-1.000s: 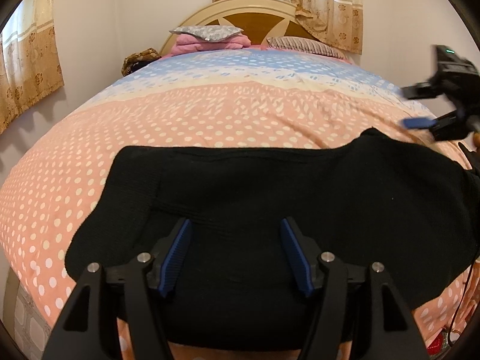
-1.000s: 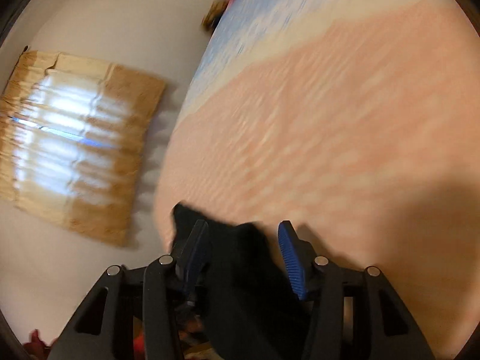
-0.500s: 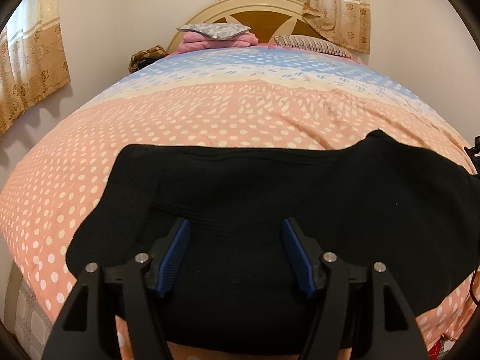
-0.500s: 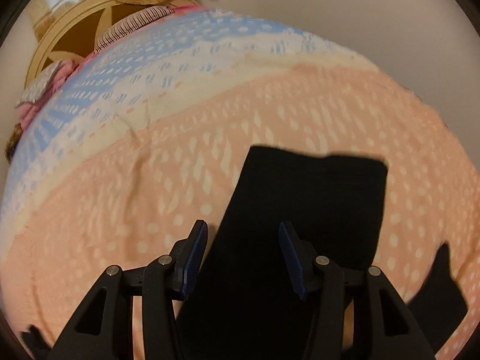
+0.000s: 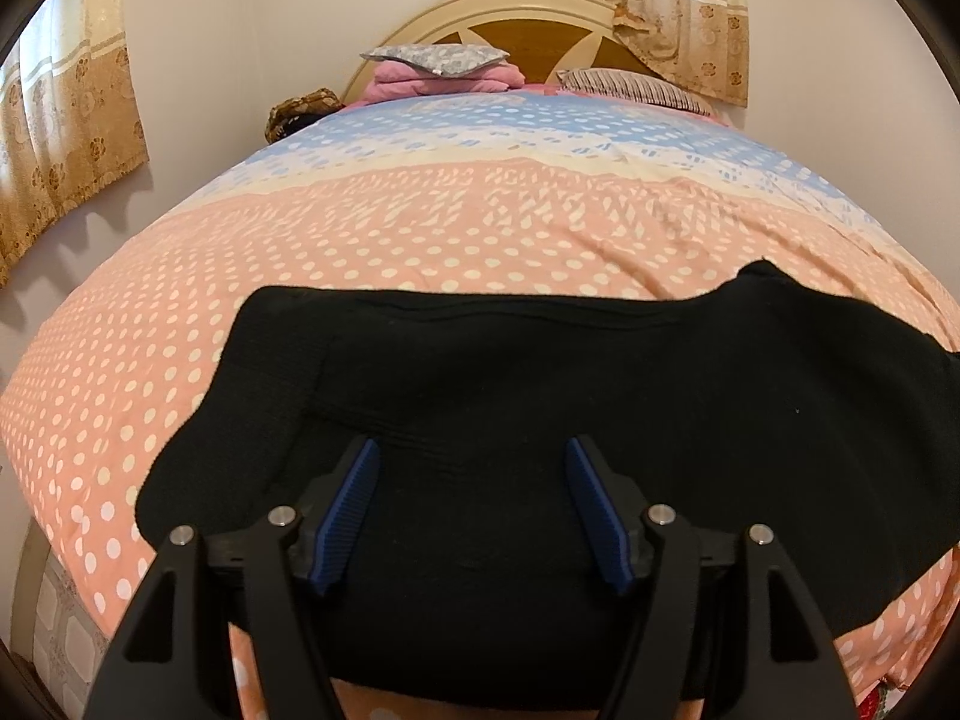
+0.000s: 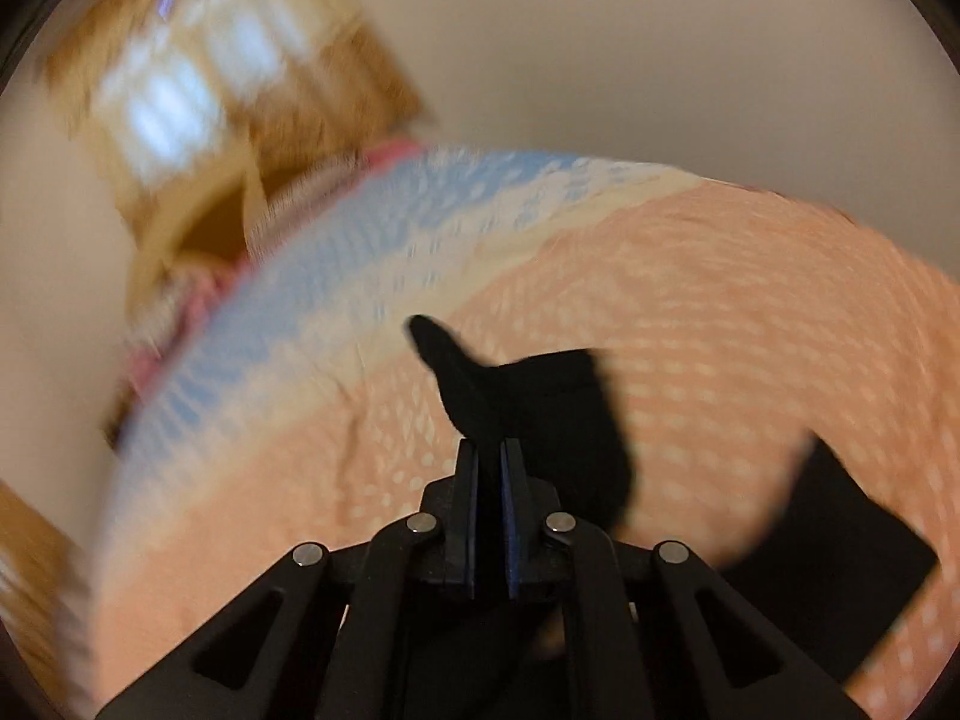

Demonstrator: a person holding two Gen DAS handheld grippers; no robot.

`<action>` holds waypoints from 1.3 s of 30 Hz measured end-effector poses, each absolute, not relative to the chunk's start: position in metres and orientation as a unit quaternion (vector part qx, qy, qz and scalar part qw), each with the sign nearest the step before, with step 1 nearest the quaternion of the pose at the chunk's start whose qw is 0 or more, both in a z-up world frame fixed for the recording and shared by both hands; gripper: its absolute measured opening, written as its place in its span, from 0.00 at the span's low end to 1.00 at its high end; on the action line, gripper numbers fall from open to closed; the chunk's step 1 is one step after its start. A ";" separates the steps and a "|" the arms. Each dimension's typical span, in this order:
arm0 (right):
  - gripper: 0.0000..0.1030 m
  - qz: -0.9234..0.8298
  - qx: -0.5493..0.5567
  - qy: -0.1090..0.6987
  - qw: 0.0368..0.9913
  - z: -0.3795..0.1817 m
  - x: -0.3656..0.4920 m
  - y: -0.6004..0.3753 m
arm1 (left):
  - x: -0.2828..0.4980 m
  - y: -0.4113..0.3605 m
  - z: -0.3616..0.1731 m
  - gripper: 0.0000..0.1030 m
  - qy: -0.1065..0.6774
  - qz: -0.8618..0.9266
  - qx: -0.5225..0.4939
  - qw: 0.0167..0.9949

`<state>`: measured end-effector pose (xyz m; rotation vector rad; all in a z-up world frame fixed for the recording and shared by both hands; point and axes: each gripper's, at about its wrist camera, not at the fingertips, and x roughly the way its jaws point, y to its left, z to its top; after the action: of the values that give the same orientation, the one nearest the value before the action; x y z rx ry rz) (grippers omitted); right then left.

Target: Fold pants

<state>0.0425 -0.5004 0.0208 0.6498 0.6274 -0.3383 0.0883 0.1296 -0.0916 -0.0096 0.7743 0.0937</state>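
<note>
Black pants (image 5: 540, 420) spread on dotted peach bedspread (image 5: 420, 240), frame centre. Left gripper (image 5: 471, 504) jaws apart above fabric. Right gripper (image 6: 491, 480) clamped on lifted pants fold, lower centre.

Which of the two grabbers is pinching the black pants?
The right gripper. Its blue pads are squeezed together on a fold of the black pants, while the left gripper hangs wide open above the cloth.
</note>
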 end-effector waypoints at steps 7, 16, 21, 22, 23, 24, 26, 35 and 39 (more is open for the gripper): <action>0.06 -0.218 0.411 0.258 0.847 -0.015 -0.080 -0.552 | 0.088 0.130 -0.090 0.67 0.379 0.043 -0.007 0.924; 0.07 -0.236 0.488 0.247 0.803 -0.056 -0.129 -0.579 | 0.088 0.129 -0.089 0.67 0.379 0.045 -0.005 0.924; 0.53 -0.209 0.475 0.221 0.825 -0.033 -0.132 -0.570 | 0.077 0.122 -0.076 0.67 0.365 0.038 -0.007 0.930; 0.66 -0.210 0.468 0.220 0.830 -0.029 -0.131 -0.567 | 0.073 0.117 -0.070 0.67 0.357 0.029 -0.003 0.934; 0.75 -0.217 0.464 0.214 0.832 -0.027 -0.128 -0.566 | 0.070 0.113 -0.066 0.67 0.351 0.023 0.000 0.936; 0.75 -0.225 0.461 0.203 0.834 -0.025 -0.128 -0.566 | 0.066 0.106 -0.059 0.67 0.338 0.010 0.009 0.941; 0.75 -0.224 0.453 0.198 0.840 -0.022 -0.123 -0.569 | 0.060 0.091 -0.049 0.67 0.322 -0.015 0.030 0.946; 0.46 -0.250 0.406 0.287 0.831 -0.043 -0.080 -0.572 | 0.062 0.073 -0.052 0.71 0.345 -0.041 0.031 0.937; 0.04 -0.253 0.374 0.319 0.833 -0.040 -0.062 -0.571 | 0.059 0.078 -0.051 0.71 0.347 -0.040 0.015 0.937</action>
<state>-0.0623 -0.5712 -0.0400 0.7925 0.6757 -0.5361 0.0594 0.0776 -0.0505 0.0298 0.7094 -0.0809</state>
